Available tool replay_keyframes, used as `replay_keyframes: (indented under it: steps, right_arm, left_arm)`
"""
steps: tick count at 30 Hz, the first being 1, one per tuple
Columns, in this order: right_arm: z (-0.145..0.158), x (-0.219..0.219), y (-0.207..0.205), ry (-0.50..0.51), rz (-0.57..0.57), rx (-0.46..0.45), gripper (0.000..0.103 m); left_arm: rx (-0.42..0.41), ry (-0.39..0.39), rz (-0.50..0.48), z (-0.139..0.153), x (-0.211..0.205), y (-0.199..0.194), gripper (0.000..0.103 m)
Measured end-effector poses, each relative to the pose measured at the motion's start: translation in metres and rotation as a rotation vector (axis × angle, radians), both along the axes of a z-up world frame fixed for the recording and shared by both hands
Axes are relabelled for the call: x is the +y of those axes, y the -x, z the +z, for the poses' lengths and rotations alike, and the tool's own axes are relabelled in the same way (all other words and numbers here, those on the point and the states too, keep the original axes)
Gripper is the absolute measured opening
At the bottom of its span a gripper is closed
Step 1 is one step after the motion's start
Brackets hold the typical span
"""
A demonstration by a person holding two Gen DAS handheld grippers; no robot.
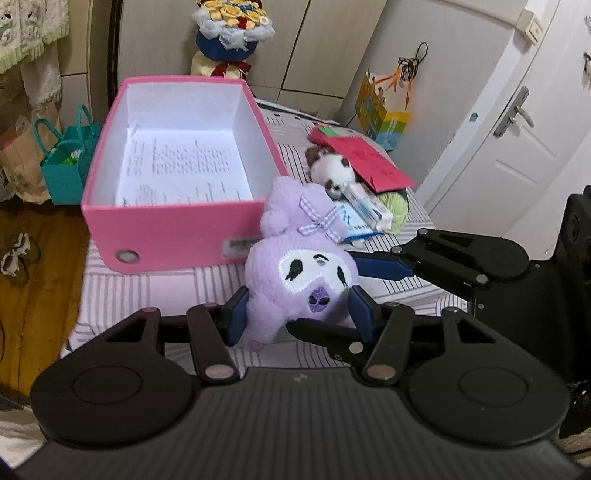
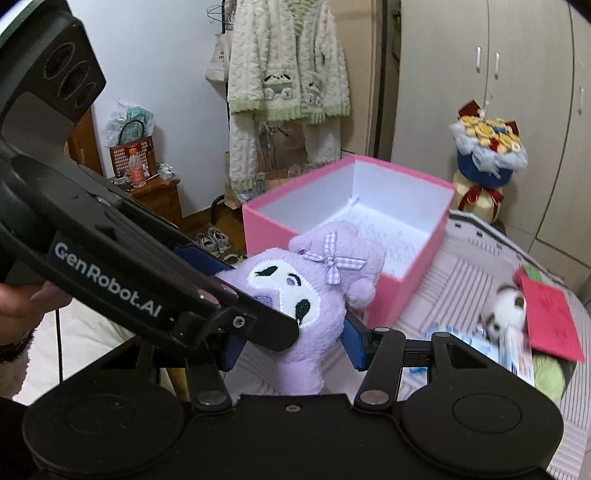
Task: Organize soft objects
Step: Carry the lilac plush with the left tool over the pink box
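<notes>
A purple plush doll (image 1: 301, 277) with a white face and a checked bow hangs above the striped bed (image 1: 147, 291), just in front of the pink box (image 1: 177, 229). My left gripper (image 1: 299, 317) is shut on the plush's lower body, blue pads pressing both sides. My right gripper (image 1: 354, 295) comes in from the right and clamps the same plush. In the right wrist view the plush (image 2: 314, 295) sits between my right gripper (image 2: 293, 347) pads, while the left gripper (image 2: 229, 291) crosses from the left. The pink box (image 2: 266, 221) is open, with only a printed sheet inside.
On the bed to the right lie a brown-and-white plush (image 1: 332, 170), a red envelope (image 1: 369, 158), a green yarn ball (image 1: 397, 206) and white packets (image 1: 365, 206). A bouquet (image 1: 232, 29) stands behind the box. A teal bag (image 1: 66, 162) sits on the floor at left.
</notes>
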State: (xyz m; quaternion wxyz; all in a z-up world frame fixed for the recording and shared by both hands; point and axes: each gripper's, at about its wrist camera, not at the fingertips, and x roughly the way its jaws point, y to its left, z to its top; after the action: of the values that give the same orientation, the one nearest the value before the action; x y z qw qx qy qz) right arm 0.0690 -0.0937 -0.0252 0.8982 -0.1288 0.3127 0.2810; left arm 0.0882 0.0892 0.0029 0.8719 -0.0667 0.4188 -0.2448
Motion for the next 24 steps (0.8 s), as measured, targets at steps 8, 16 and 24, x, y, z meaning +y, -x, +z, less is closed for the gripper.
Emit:
replay_keyframes:
  steps: [8, 16, 24]
  right_arm:
    - [0.021, 0.018, -0.046, -0.024, 0.028, -0.029, 0.06]
    - [0.026, 0.02, -0.121, 0.031, 0.039, -0.01, 0.06]
    - [0.005, 0.021, -0.198, 0.103, 0.011, 0.076, 0.06]
  left_arm:
    - [-0.048, 0.017, 0.013, 0.023, 0.026, -0.042, 0.056]
    - [-0.013, 0.037, 0.008, 0.022, 0.026, -0.125, 0.055]
    - [0.105, 0.072, 0.048, -0.007, 0.022, -0.209, 0.056]
